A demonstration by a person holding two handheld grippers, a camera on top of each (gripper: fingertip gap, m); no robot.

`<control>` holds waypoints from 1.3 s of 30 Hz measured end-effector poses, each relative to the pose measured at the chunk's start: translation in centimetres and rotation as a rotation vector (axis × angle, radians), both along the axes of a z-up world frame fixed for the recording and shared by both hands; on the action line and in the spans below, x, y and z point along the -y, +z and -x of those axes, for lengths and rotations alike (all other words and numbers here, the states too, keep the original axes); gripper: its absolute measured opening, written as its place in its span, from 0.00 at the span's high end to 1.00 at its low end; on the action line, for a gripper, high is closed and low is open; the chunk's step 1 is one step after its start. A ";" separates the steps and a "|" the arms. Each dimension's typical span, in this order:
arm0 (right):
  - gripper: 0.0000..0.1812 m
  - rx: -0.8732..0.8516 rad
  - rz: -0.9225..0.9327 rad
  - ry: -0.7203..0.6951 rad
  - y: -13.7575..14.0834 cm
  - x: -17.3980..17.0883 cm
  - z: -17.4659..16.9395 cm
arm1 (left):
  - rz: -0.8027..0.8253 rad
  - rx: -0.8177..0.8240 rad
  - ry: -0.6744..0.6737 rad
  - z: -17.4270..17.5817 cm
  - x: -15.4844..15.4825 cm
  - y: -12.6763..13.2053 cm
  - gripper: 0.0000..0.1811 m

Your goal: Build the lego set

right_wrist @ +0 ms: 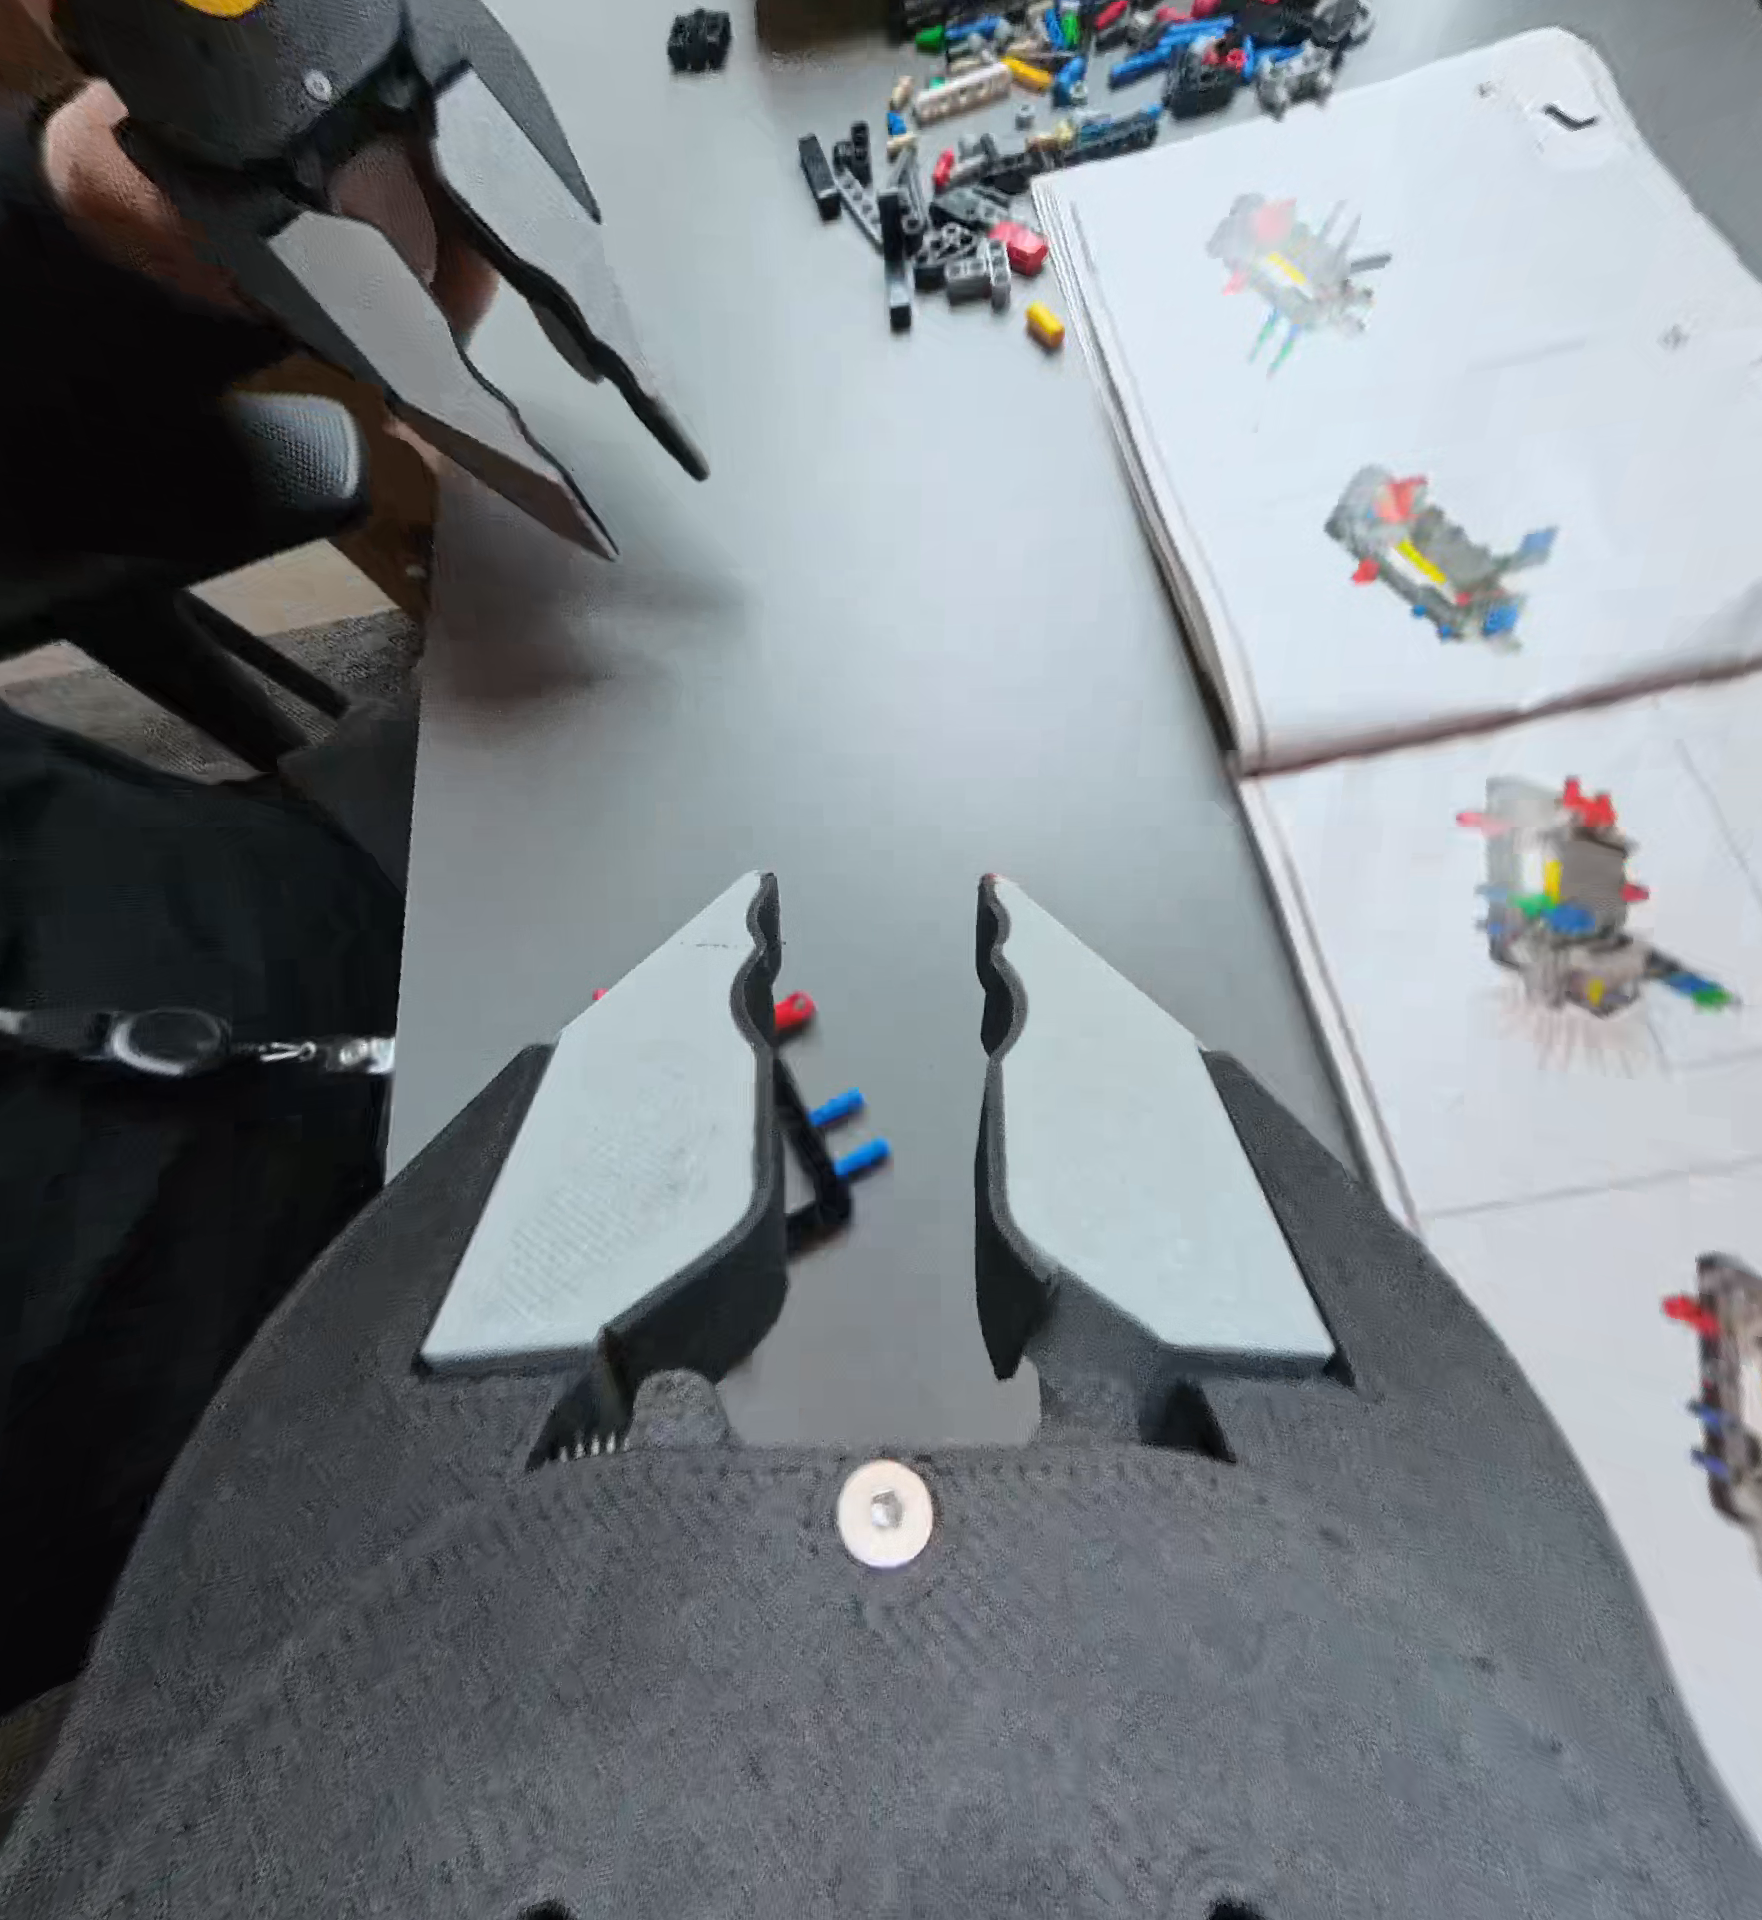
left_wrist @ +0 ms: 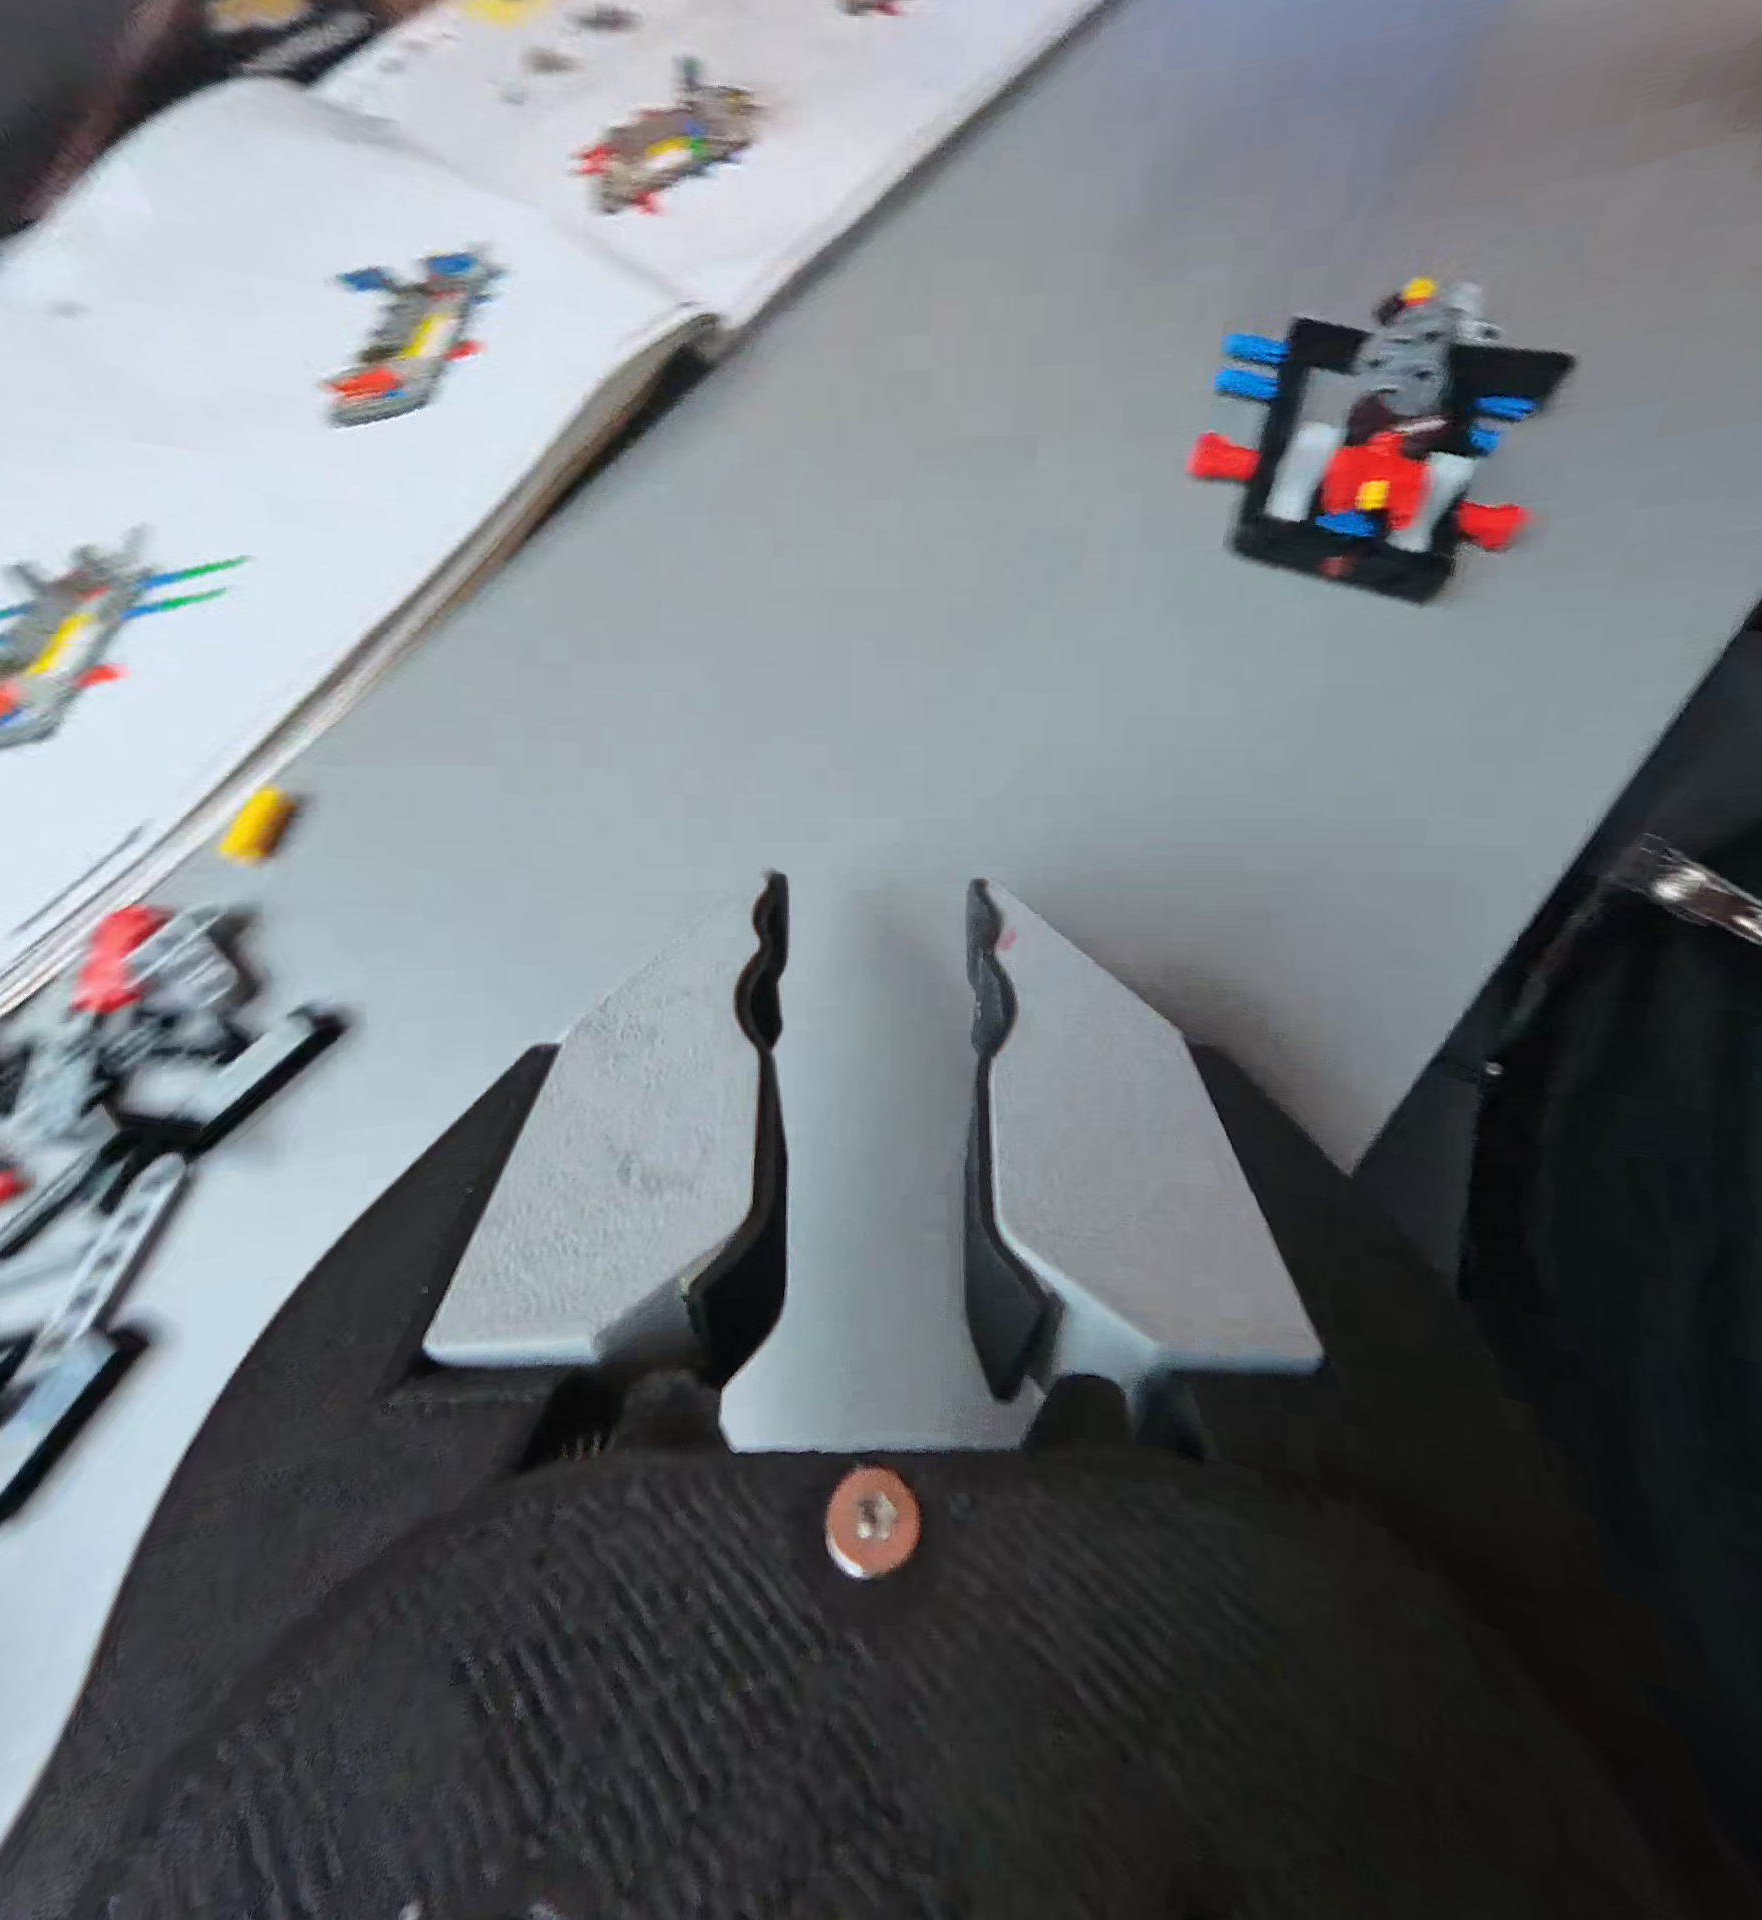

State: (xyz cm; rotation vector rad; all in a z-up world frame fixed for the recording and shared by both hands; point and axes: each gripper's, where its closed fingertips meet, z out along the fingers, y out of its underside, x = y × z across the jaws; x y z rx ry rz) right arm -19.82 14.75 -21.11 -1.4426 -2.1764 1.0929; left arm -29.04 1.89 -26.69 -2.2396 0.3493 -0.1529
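Soft daylight, faint shadows; the left wrist view is motion-blurred, and both bend at the edges.

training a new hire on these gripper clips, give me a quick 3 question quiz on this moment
1. True or false: the left gripper is clamped on a brick.
2. Multiple choice: the single yellow piece lies A) on the open instruction booklet, B) on the table beside the booklet's edge, C) inside the partly built model.
3. Which gripper is right above the model, with its blue pins showing between the fingers?

Key
1. False: both sets of jaws stand apart, empty.
2. B
3. The right gripper.
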 end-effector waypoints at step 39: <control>0.98 0.106 -0.077 -0.408 -6.2 -1.0 -15.4 | -0.057 -0.201 -0.298 -12.5 -6.0 -2.5 0.78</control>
